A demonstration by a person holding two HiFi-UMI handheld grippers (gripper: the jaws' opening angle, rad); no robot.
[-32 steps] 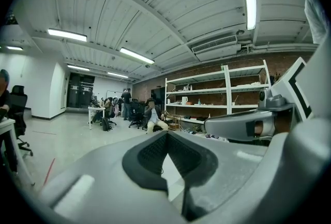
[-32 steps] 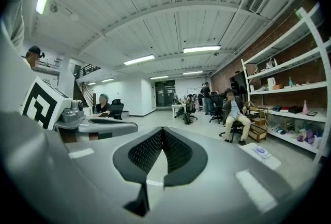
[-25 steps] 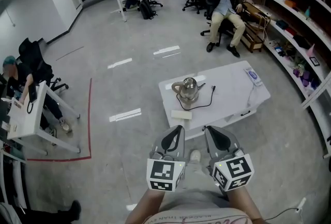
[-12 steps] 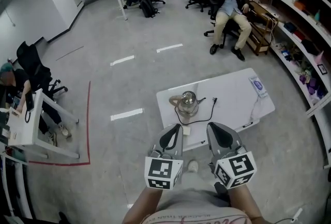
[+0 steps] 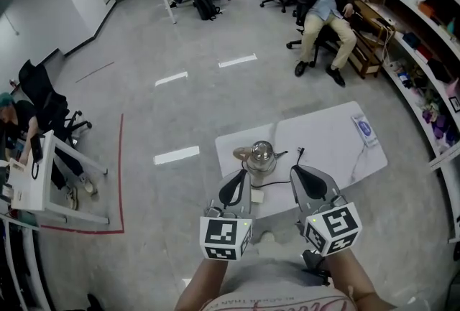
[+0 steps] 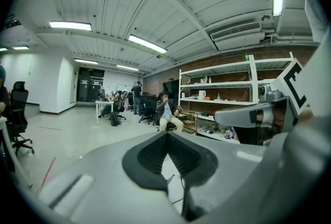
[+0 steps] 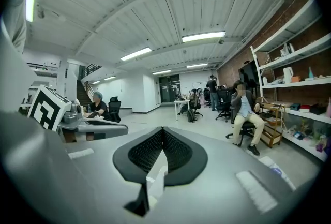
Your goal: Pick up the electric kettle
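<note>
Kettle (image 5: 262, 157) stands on white surface (image 5: 330, 137), front-left part, cord (image 5: 286, 156) trailing right. Left tongs (image 5: 242, 176) & right tongs (image 5: 299, 173) both pressed together, empty (nothing btwn). Vs a sec ago, kettle is closer to the tongs: approach phase, no grab yet.

Head view downward, others level (forward)

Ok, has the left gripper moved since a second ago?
Yes. In the head view the left gripper has advanced toward the white table: its tip now shows right beside the kettle.
</note>
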